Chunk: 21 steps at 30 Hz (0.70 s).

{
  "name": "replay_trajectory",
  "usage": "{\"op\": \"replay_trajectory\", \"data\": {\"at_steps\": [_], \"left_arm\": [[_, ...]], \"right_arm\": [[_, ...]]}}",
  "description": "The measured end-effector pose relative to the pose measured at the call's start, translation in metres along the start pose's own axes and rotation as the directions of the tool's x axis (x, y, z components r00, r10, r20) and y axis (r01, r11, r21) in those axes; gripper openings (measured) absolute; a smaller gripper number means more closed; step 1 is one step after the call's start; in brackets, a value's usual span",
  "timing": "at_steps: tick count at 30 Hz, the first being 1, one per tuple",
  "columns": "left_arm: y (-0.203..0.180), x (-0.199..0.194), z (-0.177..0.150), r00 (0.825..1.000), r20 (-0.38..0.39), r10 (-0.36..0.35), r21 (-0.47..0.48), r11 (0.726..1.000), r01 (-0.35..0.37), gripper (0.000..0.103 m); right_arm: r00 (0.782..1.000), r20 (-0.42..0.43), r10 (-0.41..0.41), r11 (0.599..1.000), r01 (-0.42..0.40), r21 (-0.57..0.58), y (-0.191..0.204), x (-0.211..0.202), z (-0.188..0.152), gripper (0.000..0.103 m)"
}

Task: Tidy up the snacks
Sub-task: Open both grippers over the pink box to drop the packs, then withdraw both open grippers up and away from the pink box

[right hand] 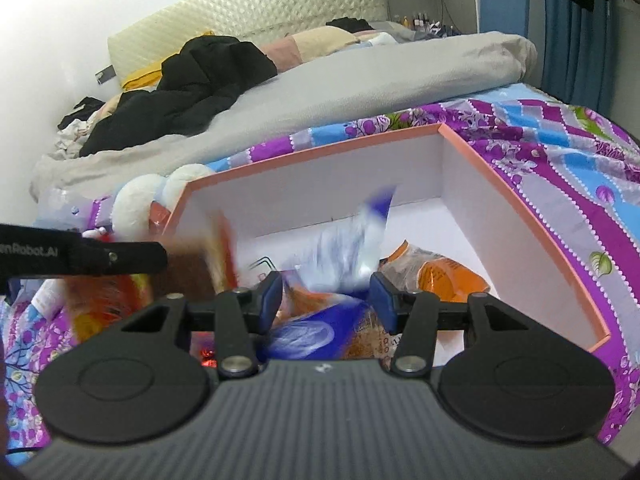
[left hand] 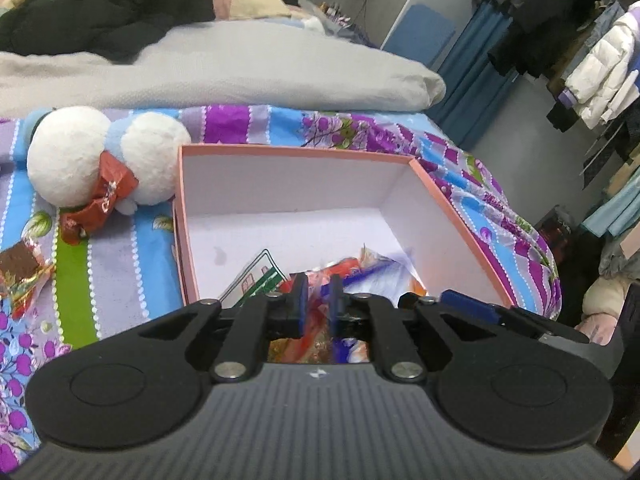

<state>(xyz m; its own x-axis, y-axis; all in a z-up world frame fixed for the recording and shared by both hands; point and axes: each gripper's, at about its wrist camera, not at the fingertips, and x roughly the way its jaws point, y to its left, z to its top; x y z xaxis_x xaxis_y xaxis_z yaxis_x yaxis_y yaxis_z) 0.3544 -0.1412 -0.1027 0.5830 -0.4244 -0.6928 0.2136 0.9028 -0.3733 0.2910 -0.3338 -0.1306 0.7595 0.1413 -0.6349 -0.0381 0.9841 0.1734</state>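
While both grippers hang over the pink box (left hand: 448, 200), the drop-off step looks underway: left gripper (left hand: 318, 300) jaws narrowly apart around a red wrapper (left hand: 316, 312); right gripper (right hand: 326, 304) half-spread, blue packet (right hand: 344, 240) blurred between, grip uncertain. Next, probably: release fully, then fetch the red snack (left hand: 100, 208) beside the plush (left hand: 100, 152).

Box (left hand: 448, 200): pink outside, white inside, lid off, sitting upright on the patterned bedsheet.
Snacks in box (right hand: 436, 276): an orange packet lying flat by the box's right wall; blue-white and green-white packets lying near its front wall, blurred.
Red wrapper (left hand: 100, 204): crumpled, lying left of the box, outside it.
Brown-gold wrapper (left hand: 22, 268): lying further left of the box.
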Motion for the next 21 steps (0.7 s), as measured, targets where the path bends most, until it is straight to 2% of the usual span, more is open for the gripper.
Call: {"op": "replay_trajectory", "data": {"at_steps": [1, 2, 10, 21], "left_arm": [[0.0, -0.004, -0.001, 1.0, 0.006, 0.001, -0.001, 1.0, -0.001, 0.023], [-0.002, -0.008, -0.001, 1.0, 0.015, -0.001, 0.006, 1.0, 0.0, 0.027], [-0.016, -0.058, -0.008, 0.997, 0.079, 0.001, 0.041, 0.999, -0.004, 0.033], [-0.02, -0.152, -0.049, 0.986, 0.168, 0.015, 0.044, 0.999, -0.023, 0.046]], "right_arm": [[1.0, -0.003, -0.006, 1.0, 0.006, 0.002, 0.0, 0.0, 0.0, 0.063], [1.0, -0.002, -0.01, 1.0, 0.01, 0.006, 0.0, -0.001, 0.0, 0.064], [0.999, 0.047, 0.014, 1.0, -0.014, -0.003, 0.009, -0.034, -0.001, 0.064], [0.989, 0.137, 0.063, 0.998, -0.059, -0.033, 0.038, -0.105, -0.015, 0.064]]}}
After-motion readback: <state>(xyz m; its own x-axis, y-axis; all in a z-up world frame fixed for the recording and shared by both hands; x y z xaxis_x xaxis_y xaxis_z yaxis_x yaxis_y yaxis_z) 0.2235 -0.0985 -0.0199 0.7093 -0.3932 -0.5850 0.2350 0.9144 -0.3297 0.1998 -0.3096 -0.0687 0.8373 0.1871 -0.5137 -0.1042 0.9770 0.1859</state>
